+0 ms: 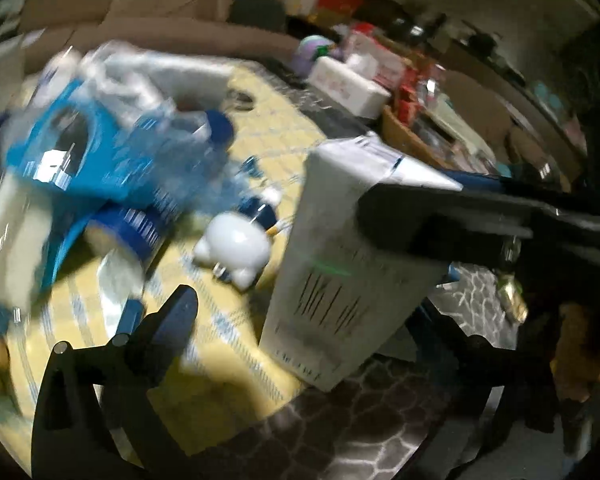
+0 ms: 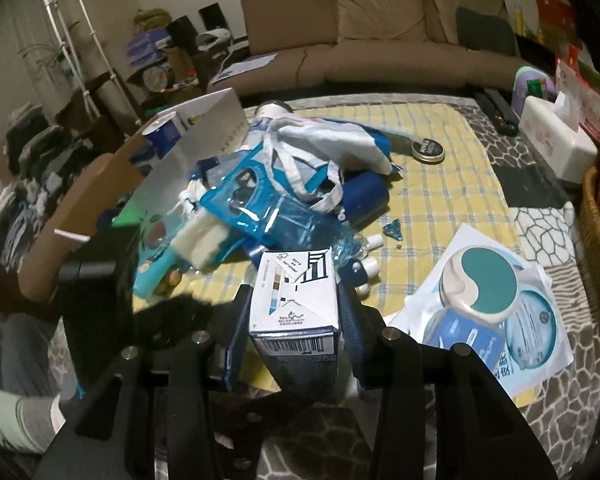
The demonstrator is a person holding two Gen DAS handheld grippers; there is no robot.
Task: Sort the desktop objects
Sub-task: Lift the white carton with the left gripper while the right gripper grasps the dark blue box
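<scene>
My right gripper (image 2: 296, 316) is shut on a white and blue carton (image 2: 294, 288), held upright above the yellow checked cloth (image 2: 440, 200). In the left wrist view the same carton (image 1: 340, 248) fills the middle, with the right gripper's black finger (image 1: 420, 216) clamped on its side. My left gripper (image 1: 312, 320) stands wide open, and its left fingertip (image 1: 182, 308) is clear of the carton. A heap of blue pouches, a water bottle and a white tote bag (image 2: 300, 148) lies behind. A small white figure (image 1: 236, 244) lies beside the carton.
A round teal and white jar (image 2: 480, 280) sits on face mask sachets (image 2: 532, 328) at the right. Further back are a dark tin (image 2: 428, 148), a white tissue box (image 2: 556, 144) and a wicker basket (image 2: 596, 240). A silver board (image 2: 204, 140) leans at the left.
</scene>
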